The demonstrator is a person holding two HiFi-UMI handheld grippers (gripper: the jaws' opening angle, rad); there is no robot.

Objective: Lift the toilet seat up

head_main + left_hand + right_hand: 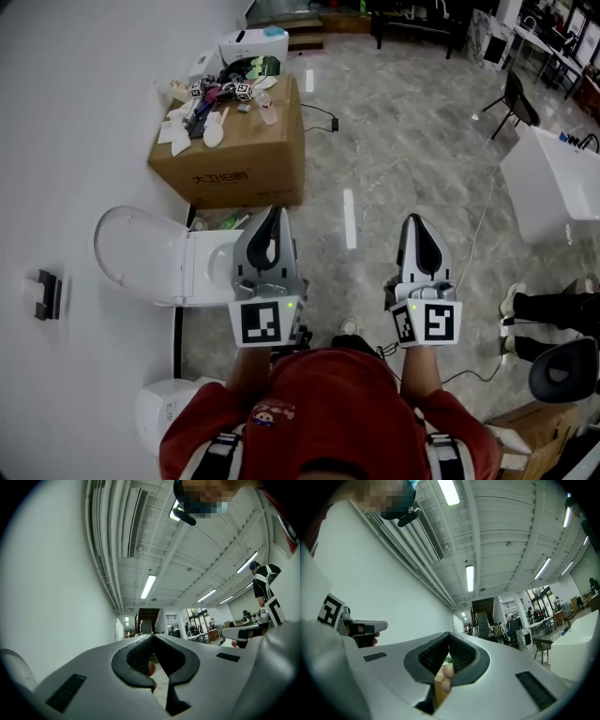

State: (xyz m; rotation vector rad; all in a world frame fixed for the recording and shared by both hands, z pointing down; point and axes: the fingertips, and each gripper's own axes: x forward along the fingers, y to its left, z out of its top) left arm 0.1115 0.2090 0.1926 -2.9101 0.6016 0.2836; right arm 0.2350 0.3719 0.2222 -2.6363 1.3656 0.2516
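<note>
In the head view a white toilet stands against the left wall. Its lid (139, 251) is raised against the wall. The bowl end with the seat (214, 267) is partly hidden behind my left gripper (272, 209). That gripper hovers over the toilet's front, with its jaws shut and nothing between them. My right gripper (415, 218) is level with it over the marble floor to the right, also shut and empty. Both gripper views tilt upward at wall and ceiling, showing the left gripper (153, 636) and the right gripper (449, 633) with jaws closed; the toilet is out of their sight.
A cardboard box (234, 155) topped with clutter stands just beyond the toilet. A white bin (164, 412) is at the lower left. A white table (553, 183), a black chair (516, 98), a stool (567, 370) and a seated person's legs (553, 309) are on the right.
</note>
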